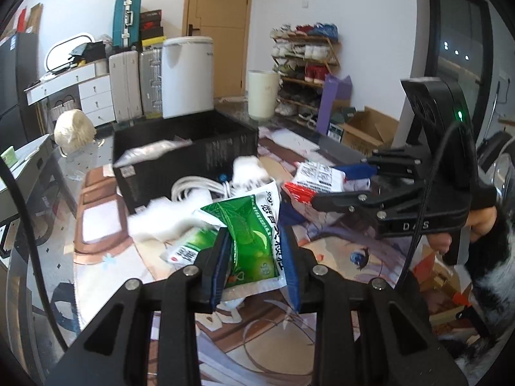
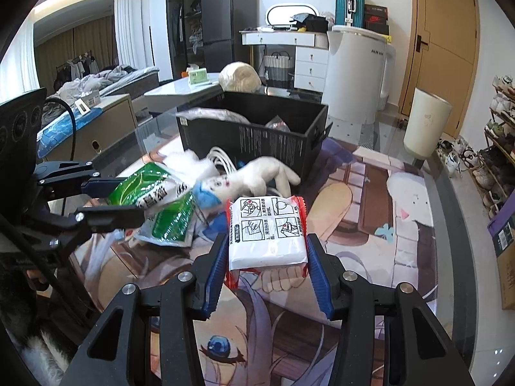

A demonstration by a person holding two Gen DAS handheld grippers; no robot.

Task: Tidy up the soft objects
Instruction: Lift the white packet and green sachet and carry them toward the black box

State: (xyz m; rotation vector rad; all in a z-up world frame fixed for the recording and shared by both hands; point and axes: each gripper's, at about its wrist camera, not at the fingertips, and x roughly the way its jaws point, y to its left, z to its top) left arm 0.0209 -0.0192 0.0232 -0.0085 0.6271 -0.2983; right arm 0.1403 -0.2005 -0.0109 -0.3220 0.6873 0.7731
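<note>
Cluttered with suitcases, a white drawer unit and a wooden door at the back, a lived-in room is surrounding a glass-topped counter (image 2: 402,167) that is lying over a cartoon-printed mat. On it, an open black rectangular box (image 2: 257,138) is standing with crumpled clear plastic showing inside, and a coil of white cable (image 1: 196,188) is resting just in front of the box.

Nearest the left wrist camera, the left claw (image 1: 254,267) is clenching a crinkled green-and-white plastic packet (image 1: 248,228), its blue-padded fingers (image 1: 219,273) pressing the packet from both sides and holding it clear of the counter. Beside it, the right claw (image 2: 267,254) is grasping a flat white packet with red ends and printed instruction panels (image 2: 267,228), likewise raised above the mat.

Between the two packets and the box, a white plush toy with a blue patch (image 2: 251,180) is lying on the counter, touching the cable coil. A person's hand (image 1: 479,222), in a dark furry sleeve, is gripping the handle of the right claw.
</note>
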